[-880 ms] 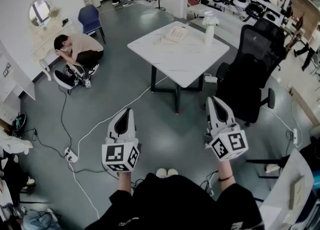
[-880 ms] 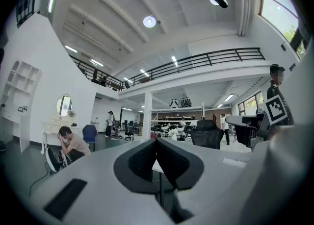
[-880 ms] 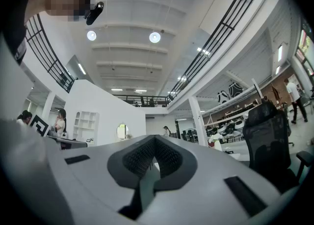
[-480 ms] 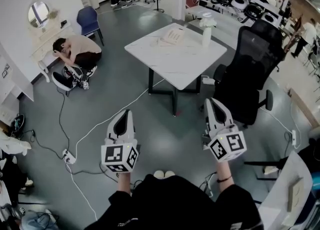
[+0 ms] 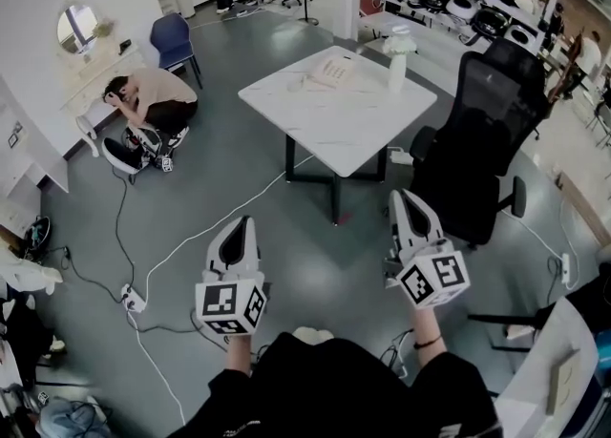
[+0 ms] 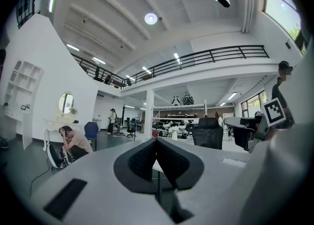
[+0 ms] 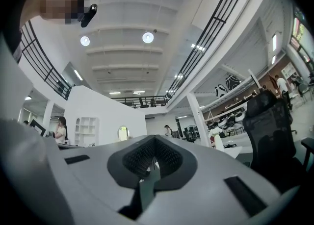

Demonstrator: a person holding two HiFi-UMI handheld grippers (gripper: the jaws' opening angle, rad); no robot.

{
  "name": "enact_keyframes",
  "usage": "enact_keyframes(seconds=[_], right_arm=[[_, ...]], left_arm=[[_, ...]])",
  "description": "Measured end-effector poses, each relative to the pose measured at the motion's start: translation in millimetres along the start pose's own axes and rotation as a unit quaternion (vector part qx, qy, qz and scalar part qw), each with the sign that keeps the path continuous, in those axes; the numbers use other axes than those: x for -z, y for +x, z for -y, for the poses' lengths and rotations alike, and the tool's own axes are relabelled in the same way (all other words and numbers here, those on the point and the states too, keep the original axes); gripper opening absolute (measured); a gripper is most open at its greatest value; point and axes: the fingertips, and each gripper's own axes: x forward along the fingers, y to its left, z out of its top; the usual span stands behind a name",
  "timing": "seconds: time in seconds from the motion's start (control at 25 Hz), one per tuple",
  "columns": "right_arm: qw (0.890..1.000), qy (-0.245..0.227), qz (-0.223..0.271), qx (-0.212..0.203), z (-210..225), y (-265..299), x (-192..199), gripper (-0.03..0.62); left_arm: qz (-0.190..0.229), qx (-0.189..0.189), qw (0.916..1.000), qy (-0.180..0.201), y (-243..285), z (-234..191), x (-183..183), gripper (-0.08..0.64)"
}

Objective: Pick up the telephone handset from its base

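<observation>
The left claw (image 5: 246,224) is pressed fully together with nothing between its pads, and the right claw (image 5: 401,199) looks the same, tips meeting on empty air. Both are held out level over the bare floor (image 5: 315,264), well apart from the table (image 5: 353,135).

The telephone (image 5: 331,68) sits on that table near its far corner, beside the far left edge. Its handset seems to lie on the base, though it is too small here to tell the two apart.

Several things could go wrong from here. A white cable (image 5: 205,231) runs across the floor between the claws and the table, and a foot could catch on it during the walk up. The black office chair (image 5: 482,131) crowds the table's right side, so the near left edge looks like the easier approach. Either claw must spread before it reaches the handset, or it will only shove the telephone. A hurried lift might also drag the light base along.

The one container is a white vase (image 5: 398,62) by the far right edge, apparently holding white flowers (image 5: 399,39). It stands near the telephone, so a wide swing could tip it.
</observation>
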Motion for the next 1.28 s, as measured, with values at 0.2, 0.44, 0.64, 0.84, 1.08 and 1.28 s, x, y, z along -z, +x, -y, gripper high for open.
enact_keyframes(seconds=[0.2,0.44,0.64,0.84,1.08,1.28], right_arm=[[1.000,-0.015,-0.003,-0.017,-2.9,22.5,4.1,-0.008],[1.000,-0.007,-0.013,-0.014,9.9,45.5,15.9,-0.008],[1.000,-0.005,-0.021,-0.003,23.9,73.0,32.6,-0.008],[0.999,0.003,-0.025,0.020,36.7,114.6,45.6,-0.008],[0.999,0.005,-0.031,0.042,50.2,172.2,60.3,-0.008],[0.998,-0.001,-0.029,0.060,57.6,219.2,69.2,-0.008]], left_arm=[[-0.006,-0.012,0.9999,0.003,13.6,-7.9,0.6,-0.002],[-0.017,-0.017,0.9997,0.000,37.6,-17.4,6.9,-0.002],[-0.023,-0.015,0.9996,-0.004,67.9,-32.9,17.9,-0.002],[-0.027,-0.007,0.9996,-0.010,108.9,-63.1,19.4,-0.002],[-0.032,0.015,0.9993,-0.016,170.3,-94.9,19.0,-0.002],[-0.031,0.036,0.9987,-0.017,218.9,-122.8,17.6,-0.002]])
